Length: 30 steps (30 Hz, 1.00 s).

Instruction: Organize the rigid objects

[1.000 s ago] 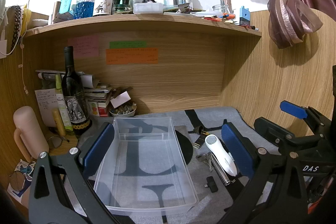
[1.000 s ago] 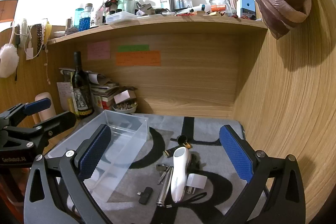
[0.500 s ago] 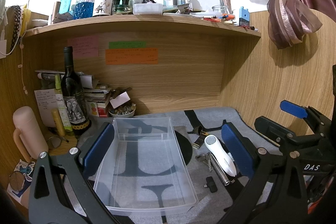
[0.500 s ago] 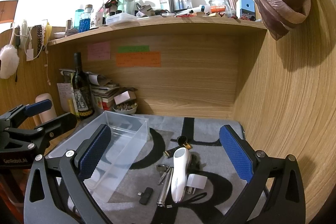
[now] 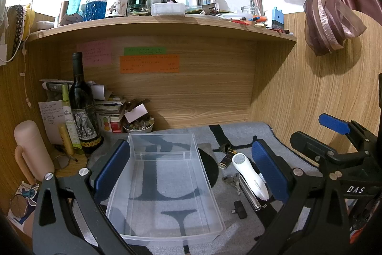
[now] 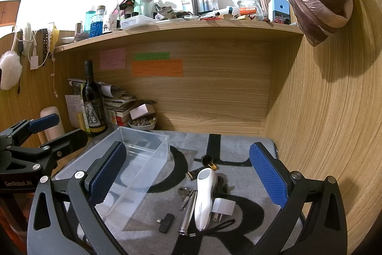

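An empty clear plastic bin (image 5: 164, 185) sits on the grey mat; it also shows in the right wrist view (image 6: 133, 171). To its right lies a cluster: a white handheld device (image 6: 204, 197) (image 5: 249, 179), keys (image 6: 185, 195), a silver metal tool (image 6: 187, 216), a small black adapter (image 6: 166, 222), a white plug (image 6: 223, 207) and a black-gold cylinder (image 5: 226, 159). My left gripper (image 5: 191, 173) is open above the bin. My right gripper (image 6: 188, 178) is open above the cluster.
A wine bottle (image 5: 82, 106), a pink flask (image 5: 31, 154), stacked papers and a bowl of small items (image 5: 139, 127) stand at the back left. A cluttered shelf (image 5: 167, 23) runs overhead. Wooden walls close the back and right.
Both grippers have barely shifted. Nothing was taken hold of or let go.
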Tool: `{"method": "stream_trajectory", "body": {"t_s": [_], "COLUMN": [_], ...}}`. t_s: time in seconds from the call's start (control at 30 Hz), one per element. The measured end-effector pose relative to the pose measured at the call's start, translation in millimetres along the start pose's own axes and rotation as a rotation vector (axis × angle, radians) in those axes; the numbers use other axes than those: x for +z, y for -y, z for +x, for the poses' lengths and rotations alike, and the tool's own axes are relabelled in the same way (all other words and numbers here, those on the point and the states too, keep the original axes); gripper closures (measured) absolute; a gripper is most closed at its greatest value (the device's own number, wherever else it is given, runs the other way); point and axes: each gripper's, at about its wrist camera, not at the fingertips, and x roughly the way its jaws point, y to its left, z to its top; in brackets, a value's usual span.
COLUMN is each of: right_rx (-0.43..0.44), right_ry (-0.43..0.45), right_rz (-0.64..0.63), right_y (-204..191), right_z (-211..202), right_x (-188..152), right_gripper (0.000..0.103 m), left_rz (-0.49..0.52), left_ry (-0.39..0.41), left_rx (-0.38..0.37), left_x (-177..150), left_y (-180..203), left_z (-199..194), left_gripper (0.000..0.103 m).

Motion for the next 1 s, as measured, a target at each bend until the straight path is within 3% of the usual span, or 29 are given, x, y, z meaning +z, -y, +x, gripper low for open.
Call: {"method": "stream_trajectory", "body": {"t_s": [1.0], "right_rx": [0.020], "right_ry": [-0.033], "right_rz": [0.002], "right_y": [4.0], "right_z": [11.5], "right_x": [2.7], "right_gripper": [0.000], "left_rz": [-0.007], "left_ry": [-0.003], "left_rx": [-0.017], "left_x": [-2.3], "left_y": [1.4], "left_z": [7.1], "left_gripper": [0.000]}}
